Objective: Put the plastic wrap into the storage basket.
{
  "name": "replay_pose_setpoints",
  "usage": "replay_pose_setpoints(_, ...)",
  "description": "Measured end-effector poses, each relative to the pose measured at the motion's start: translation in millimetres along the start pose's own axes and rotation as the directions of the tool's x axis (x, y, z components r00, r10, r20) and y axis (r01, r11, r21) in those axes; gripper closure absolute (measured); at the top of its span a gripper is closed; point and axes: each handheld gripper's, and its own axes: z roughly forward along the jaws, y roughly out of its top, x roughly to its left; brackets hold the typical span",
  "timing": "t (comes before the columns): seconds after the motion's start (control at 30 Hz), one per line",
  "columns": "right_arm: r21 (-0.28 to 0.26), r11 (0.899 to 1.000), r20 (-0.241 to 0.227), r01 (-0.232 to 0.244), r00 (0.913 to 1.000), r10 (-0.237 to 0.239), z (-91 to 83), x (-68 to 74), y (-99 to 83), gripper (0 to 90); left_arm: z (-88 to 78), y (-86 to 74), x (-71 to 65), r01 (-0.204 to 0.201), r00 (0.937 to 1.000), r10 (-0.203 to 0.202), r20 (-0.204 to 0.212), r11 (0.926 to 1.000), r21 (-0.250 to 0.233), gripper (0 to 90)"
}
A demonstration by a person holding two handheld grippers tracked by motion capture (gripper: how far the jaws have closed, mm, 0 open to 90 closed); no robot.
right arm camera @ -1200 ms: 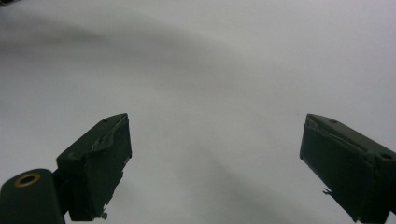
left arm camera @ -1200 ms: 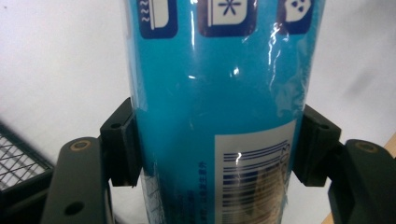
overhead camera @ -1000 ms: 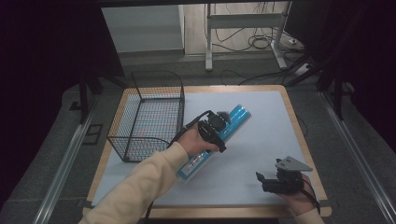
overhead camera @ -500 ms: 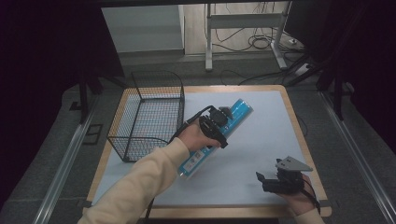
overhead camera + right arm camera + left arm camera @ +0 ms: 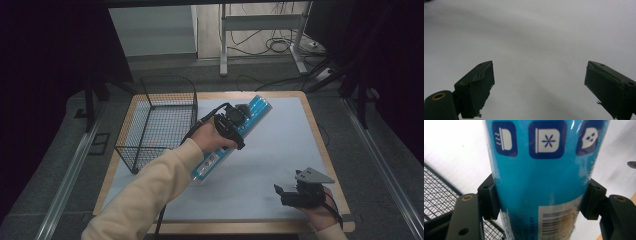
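Blue tube [image 5: 230,137] slants from near-left to far-right, clamped mid-length in left tool [image 5: 231,127]; right tool [image 5: 286,194] gapes.

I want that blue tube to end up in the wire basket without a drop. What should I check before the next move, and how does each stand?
1. Left gripper clamped on blue tube: ok.
2. Grip near the tube's middle: ok.
3. Wire basket open on top, nothing seen inside: ok.
4. Right gripper open and apart from the tube: ok.
5. Tube's lower end off the white mat: cannot tell.
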Motion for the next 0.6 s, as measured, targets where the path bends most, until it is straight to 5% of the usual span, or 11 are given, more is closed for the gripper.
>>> replay_pose_setpoints(0.6, 0.01, 1.0, 0.0, -0.006, 1.0, 0.006, 0.0, -0.4, -0.2, 9.5, -13.3, 13.2, 8.8, -0.014, 0.9994, 0.014, -0.031, 0.9999, -0.003, 31.7)
